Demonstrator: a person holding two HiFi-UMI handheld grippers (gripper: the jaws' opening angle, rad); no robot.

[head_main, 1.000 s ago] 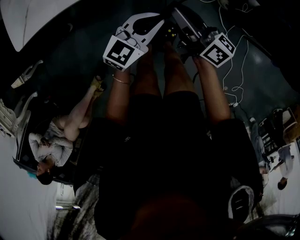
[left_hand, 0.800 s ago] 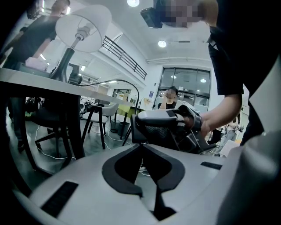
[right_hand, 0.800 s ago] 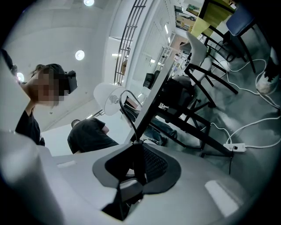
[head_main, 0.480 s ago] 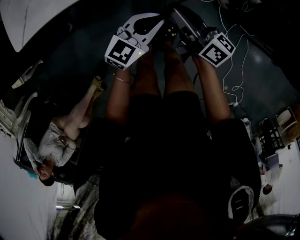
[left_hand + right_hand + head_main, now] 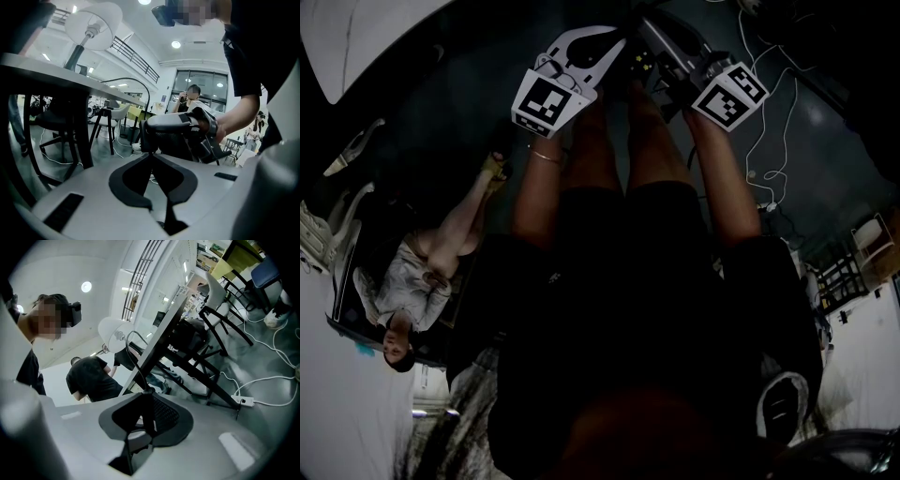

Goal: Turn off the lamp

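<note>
- The table (image 5: 56,72) is the reference for everything. Both gripper views look up at its edge from underneath, so I judge both grippers to be held below the tabletop and short of it. They would have to rise and move in before anything else.
- The lamp (image 5: 93,23) stands on top of the table, with a white shade on a dark stem. The right gripper view shows the shade above the table's edge too. Its base is hidden behind the edge, and no switch can be made out in any view.
- The left gripper (image 5: 151,153) has its jaws shut tip to tip with nothing between them. It sits below the table, beside the right one.
- The right gripper (image 5: 143,392) also has its jaws pressed together and empty, aimed up toward the table's edge.
- A floor cable and power strip (image 5: 243,401) lie under the table. If the switch is inline, tracing the cord may help; closed jaws suit a push-button.
</note>
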